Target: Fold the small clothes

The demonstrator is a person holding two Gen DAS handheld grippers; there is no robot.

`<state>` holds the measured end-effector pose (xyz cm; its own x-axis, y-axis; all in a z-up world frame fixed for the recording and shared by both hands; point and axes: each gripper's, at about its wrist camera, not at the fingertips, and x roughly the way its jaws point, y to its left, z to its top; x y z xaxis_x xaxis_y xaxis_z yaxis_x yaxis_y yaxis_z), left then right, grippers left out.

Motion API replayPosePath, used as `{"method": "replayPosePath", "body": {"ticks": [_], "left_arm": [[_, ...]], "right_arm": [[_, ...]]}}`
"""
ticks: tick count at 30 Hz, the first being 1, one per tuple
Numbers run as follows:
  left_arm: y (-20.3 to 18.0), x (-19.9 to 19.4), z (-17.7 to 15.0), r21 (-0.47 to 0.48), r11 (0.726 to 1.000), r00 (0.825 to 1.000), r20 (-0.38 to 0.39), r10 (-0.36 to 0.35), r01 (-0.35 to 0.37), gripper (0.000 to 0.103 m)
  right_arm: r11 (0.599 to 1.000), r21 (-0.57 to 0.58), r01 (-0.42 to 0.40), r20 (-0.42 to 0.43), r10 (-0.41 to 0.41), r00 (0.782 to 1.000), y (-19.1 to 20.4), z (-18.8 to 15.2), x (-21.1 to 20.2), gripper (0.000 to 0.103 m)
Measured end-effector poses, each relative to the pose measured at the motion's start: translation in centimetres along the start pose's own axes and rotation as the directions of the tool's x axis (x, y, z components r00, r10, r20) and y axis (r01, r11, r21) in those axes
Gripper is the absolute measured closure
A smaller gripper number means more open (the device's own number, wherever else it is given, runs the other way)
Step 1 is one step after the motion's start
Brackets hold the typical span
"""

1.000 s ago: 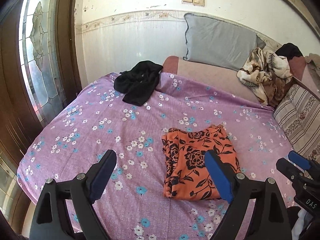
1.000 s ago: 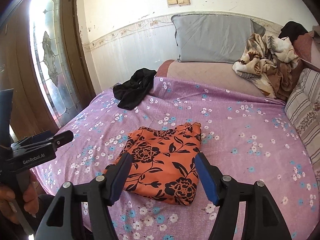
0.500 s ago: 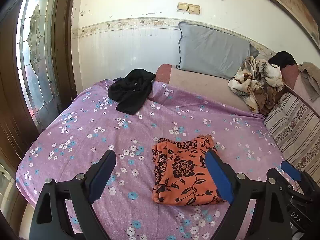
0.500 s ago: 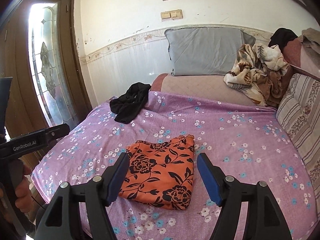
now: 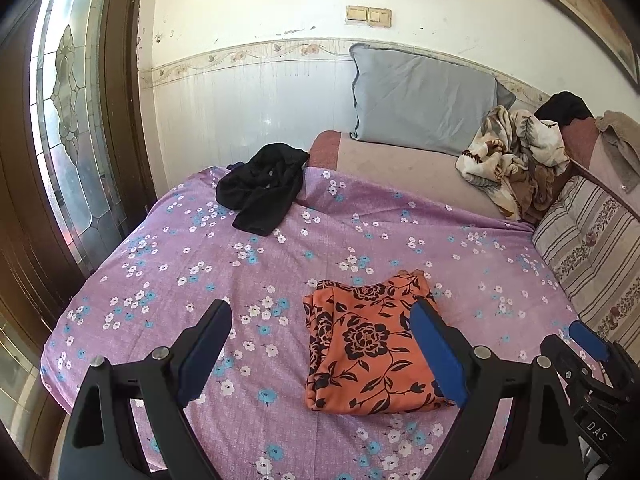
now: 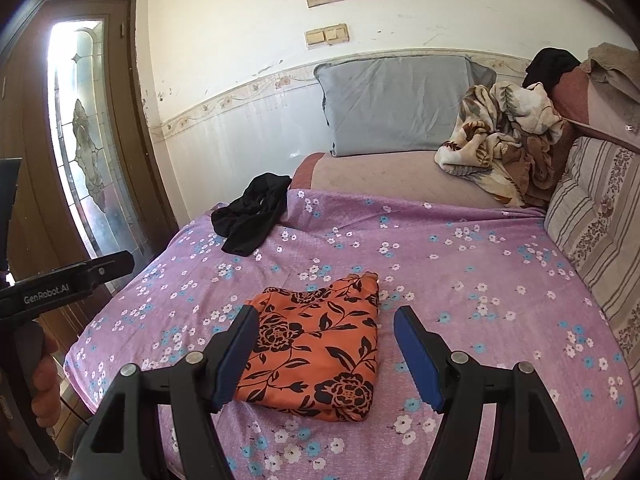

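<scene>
Folded orange garment with black flower print [image 6: 320,350] on purple flowered bedsheet [image 6: 460,280], left gripper [image 5: 324,356] and right gripper [image 6: 326,356] above it, fingers apart, holding nothing, crumpled black garment [image 5: 262,190] well apart

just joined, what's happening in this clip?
A person holds a two-finger gripper in each hand over a bed with a purple floral bedspread. An orange garment with black flowers lies folded on it, held by nothing. The left gripper and right gripper hover above it, jaws open and empty. A crumpled black garment sits unfolded near the far edge, probably next. A grey pillow and a bundled floral blanket lie behind.
</scene>
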<state>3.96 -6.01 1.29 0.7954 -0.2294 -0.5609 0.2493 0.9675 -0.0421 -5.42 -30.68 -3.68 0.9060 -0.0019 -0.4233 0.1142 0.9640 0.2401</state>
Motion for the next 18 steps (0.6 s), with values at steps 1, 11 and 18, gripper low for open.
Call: {"method": "replayPosePath", "body": {"ticks": [1,11,18], "left_arm": [[-0.1,0.0,0.0,0.004,1.000,1.000,0.000,-0.001,0.001,0.012],[-1.7,0.6,-0.3,0.072,0.997,1.000,-0.012,0.018,-0.017,0.012],[-0.7,0.7,-0.3,0.035,0.999,1.000,-0.016,0.022,-0.022,0.012]], "right_arm": [[1.000,0.000,0.002,0.001,-0.002,1.000,0.0,0.0,0.0,0.030],[1.000,0.009,0.010,-0.027,-0.010,1.000,-0.1,-0.4,0.7,0.029],[1.000,-0.013,0.025,-0.030,-0.025,0.999,0.9,-0.7,0.9,0.030]]}}
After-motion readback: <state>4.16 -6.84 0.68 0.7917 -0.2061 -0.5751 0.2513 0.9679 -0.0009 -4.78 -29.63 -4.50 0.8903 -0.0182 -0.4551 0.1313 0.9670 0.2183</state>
